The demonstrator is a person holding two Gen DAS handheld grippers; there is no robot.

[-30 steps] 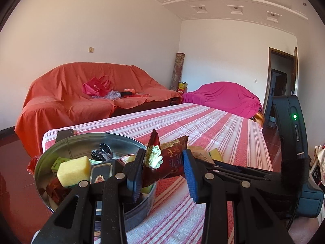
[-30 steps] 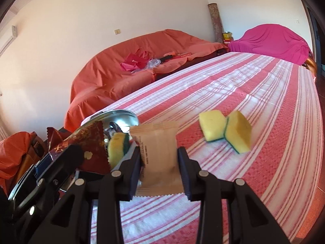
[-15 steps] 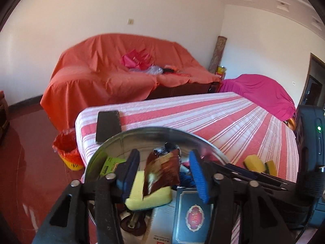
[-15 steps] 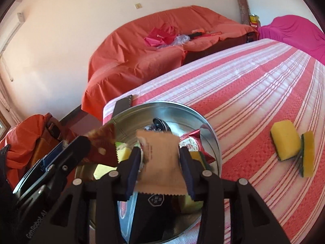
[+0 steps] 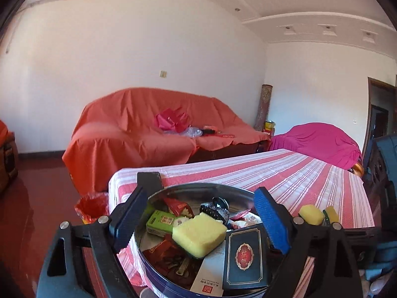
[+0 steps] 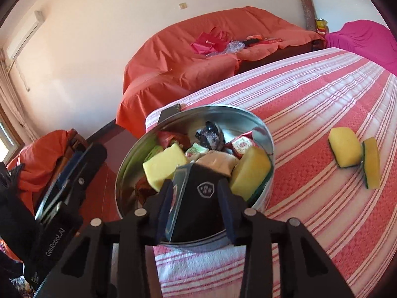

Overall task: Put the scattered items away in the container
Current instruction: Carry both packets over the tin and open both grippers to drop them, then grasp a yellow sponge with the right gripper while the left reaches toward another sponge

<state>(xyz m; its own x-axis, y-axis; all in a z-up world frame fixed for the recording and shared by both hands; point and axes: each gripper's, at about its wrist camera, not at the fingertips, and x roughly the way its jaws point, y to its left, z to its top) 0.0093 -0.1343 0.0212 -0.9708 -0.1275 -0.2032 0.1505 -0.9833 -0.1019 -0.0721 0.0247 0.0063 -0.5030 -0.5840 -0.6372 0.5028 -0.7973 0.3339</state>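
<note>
The left gripper hovers over the round tin at lower centre; its jaws have just been opening, stand wide and hold nothing. The right gripper has narrow jaws that have just been closing, nothing visibly clamped. Two sponges remain on the striped tabletop at right, presumably next for collection.

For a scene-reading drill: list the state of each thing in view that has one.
left gripper: jaws just opened wide, empty.
right gripper: jaws just closing, nothing gripped.
tin: lidless, nearly full.
beige packet: lying in tin.
two sponges: out on tablecloth.
</note>
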